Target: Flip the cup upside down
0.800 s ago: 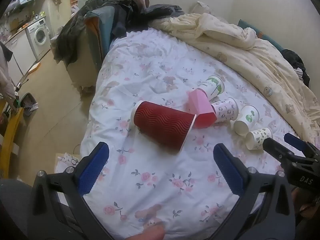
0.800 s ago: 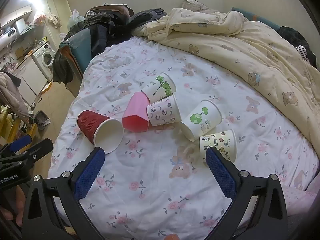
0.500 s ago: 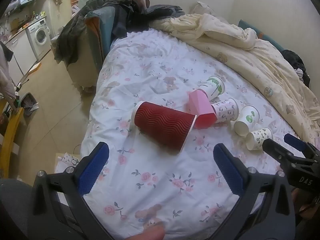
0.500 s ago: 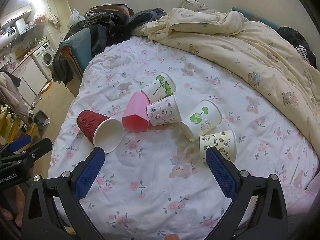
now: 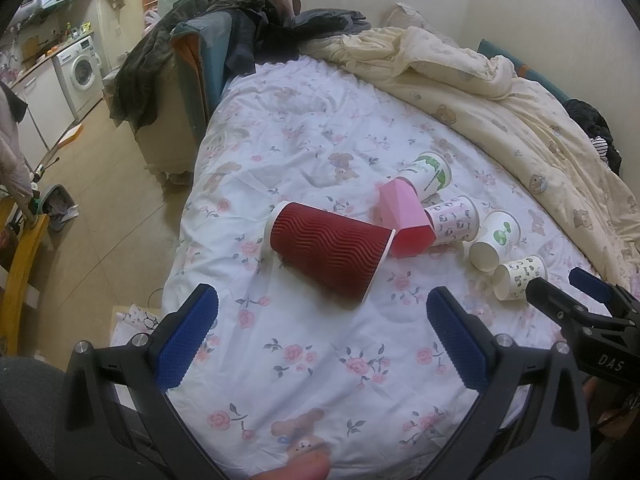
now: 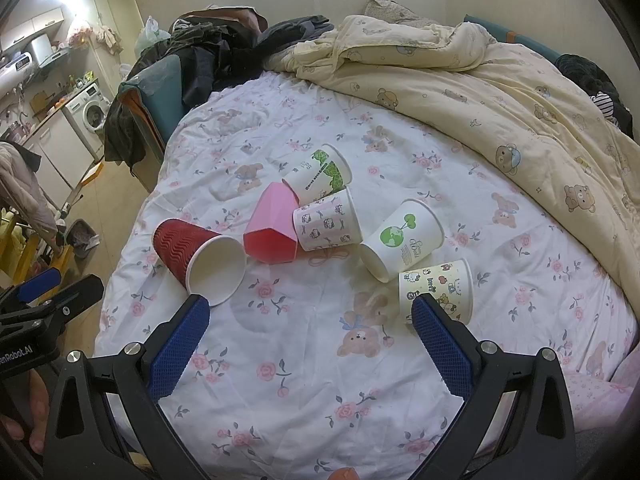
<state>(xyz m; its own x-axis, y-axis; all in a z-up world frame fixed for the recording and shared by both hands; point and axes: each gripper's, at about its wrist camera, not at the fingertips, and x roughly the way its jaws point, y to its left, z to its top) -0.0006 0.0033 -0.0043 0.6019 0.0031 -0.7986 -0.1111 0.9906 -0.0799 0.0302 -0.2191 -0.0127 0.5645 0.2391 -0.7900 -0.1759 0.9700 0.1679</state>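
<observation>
Several cups lie on their sides on the floral bed sheet [image 5: 304, 364]. A red ribbed paper cup [image 5: 330, 254] [image 6: 188, 250] lies nearest my left gripper, its white mouth facing my right gripper. Beside it lie a pink faceted cup [image 5: 402, 218] [image 6: 272, 226], a cat-print cup [image 6: 326, 222], a green-leaf cup [image 6: 320, 172], a globe-print cup [image 6: 402, 240] and a cartoon-print cup [image 6: 438, 286]. My left gripper [image 5: 320, 336] is open and empty, short of the red cup. My right gripper [image 6: 310, 344] is open and empty, near the cartoon-print cup.
A rumpled cream bear-print duvet [image 6: 480, 80] covers the far and right side of the bed. Dark clothes are piled on a chair [image 5: 224, 32] at the head end. The bed's left edge drops to the floor [image 5: 100, 200], with a washing machine [image 5: 82, 68] beyond.
Both grippers have stayed almost still; the left view has drifted very slightly. No cup has moved.
</observation>
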